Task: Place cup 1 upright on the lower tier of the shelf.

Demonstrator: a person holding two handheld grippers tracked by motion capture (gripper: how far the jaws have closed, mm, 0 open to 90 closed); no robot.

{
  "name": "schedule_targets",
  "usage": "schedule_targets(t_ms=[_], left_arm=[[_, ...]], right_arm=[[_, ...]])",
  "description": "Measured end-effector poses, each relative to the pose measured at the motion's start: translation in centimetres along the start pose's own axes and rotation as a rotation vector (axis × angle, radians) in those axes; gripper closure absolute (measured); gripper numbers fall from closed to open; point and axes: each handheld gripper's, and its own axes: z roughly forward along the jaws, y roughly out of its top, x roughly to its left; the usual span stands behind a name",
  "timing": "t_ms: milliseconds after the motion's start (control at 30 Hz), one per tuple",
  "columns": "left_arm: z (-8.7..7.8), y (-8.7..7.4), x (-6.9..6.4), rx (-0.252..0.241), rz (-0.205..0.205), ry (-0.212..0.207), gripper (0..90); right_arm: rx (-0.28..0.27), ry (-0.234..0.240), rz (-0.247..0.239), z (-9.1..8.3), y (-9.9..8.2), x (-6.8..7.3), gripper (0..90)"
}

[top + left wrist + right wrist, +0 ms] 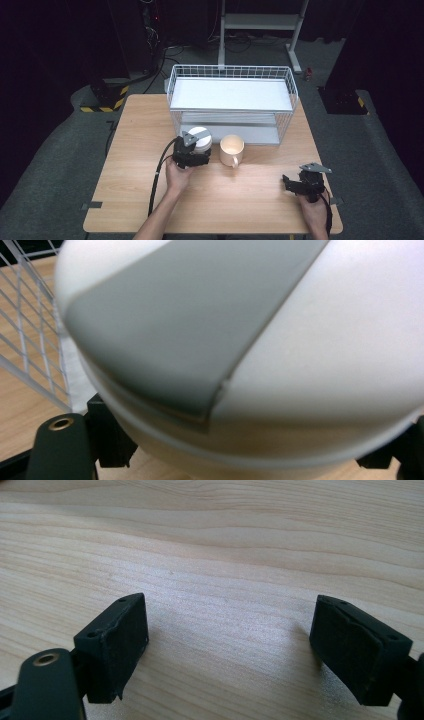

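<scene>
Round white lidded container with grey band sat clamped between left gripper jaws; right gripper jaws spread over bare wooden table.

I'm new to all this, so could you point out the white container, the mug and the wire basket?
white container [202, 138], high view, its lid top.
mug [232, 146], high view, its inside.
wire basket [293, 94], high view, its right rim.

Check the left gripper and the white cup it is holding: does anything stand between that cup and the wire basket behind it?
Nothing visible does. The left gripper is closed on the white cup, which sits just in front of the wire basket. The cream mug stands beside it, toward the right gripper, off the line to the basket's open front.
</scene>
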Motion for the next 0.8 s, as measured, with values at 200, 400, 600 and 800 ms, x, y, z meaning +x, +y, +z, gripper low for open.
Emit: schedule_targets(t_ms=[200, 400, 600, 800], left_arm=[[0.9, 0.4, 0.4, 0.010, 0.012, 0.012, 19.0], [2.0, 0.9, 0.9, -0.012, -0.010, 0.018, 19.0], [3.1, 1.1, 0.9, -0.001, -0.008, 0.033, 19.0], [4.1, 1.4, 1.0, -0.009, -0.014, 0.036, 19.0]], right_arm=[[0.000, 0.000, 0.000, 0.0, 0.0, 0.0, 15.8], [0.000, 0.000, 0.000, 0.0, 0.0, 0.0, 15.8], [0.000, 0.000, 0.000, 0.0, 0.0, 0.0, 15.8], [0.000, 0.000, 0.000, 0.0, 0.0, 0.0, 15.8]])
